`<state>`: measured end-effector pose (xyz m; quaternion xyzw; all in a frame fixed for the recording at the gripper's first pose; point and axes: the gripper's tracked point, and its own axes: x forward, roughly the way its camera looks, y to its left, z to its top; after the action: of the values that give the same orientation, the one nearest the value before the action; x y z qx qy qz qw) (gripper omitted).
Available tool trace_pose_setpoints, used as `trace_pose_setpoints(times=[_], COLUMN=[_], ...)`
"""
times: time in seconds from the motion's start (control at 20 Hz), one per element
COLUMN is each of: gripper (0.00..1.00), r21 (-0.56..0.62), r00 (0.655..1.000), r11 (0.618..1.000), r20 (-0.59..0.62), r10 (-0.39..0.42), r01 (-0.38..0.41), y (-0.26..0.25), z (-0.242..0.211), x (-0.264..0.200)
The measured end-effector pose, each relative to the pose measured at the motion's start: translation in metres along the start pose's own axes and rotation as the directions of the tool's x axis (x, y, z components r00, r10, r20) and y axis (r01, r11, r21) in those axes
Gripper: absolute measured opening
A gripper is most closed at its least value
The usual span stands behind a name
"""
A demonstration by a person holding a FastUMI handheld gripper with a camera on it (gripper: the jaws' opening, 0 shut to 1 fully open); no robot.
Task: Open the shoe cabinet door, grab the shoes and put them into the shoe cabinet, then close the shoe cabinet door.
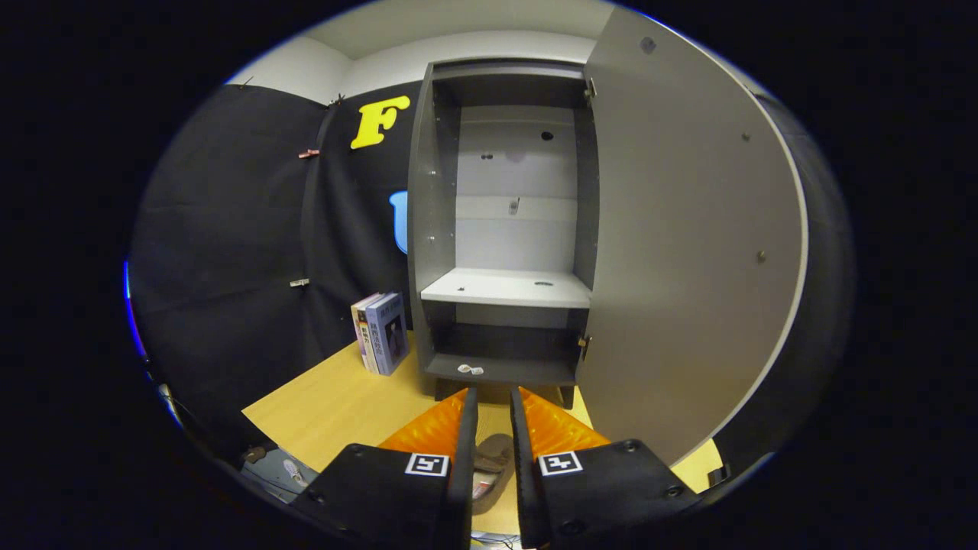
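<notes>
I see the shoe cabinet (504, 229) standing open on the wooden table (336, 412), its door (688, 252) swung wide to the right and its shelf (508, 289) bare. My gripper (494, 412) points at the cabinet's base, jaws nearly together with a narrow gap. A shoe (489, 466) lies on the table between them, though I cannot tell whether they pinch it. Two books (380, 333) stand left of the cabinet.

Books (380, 332) stand left of the cabinet (504, 229) — its door (688, 244) swung right.
</notes>
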<state>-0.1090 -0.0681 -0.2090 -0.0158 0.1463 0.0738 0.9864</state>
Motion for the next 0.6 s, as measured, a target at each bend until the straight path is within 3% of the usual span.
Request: trace_pose_setpoints(times=[0.3, 0.6], gripper=[0.28, 0.28], r21=[0.031, 0.083], r00=[0.987, 0.950], r11=[0.997, 0.989], r20=[-0.146, -0.299], r10=[-0.059, -0.092], r01=[0.064, 0.122], y=[0.010, 0.016], z=[-0.080, -0.167], x=[0.044, 0.066])
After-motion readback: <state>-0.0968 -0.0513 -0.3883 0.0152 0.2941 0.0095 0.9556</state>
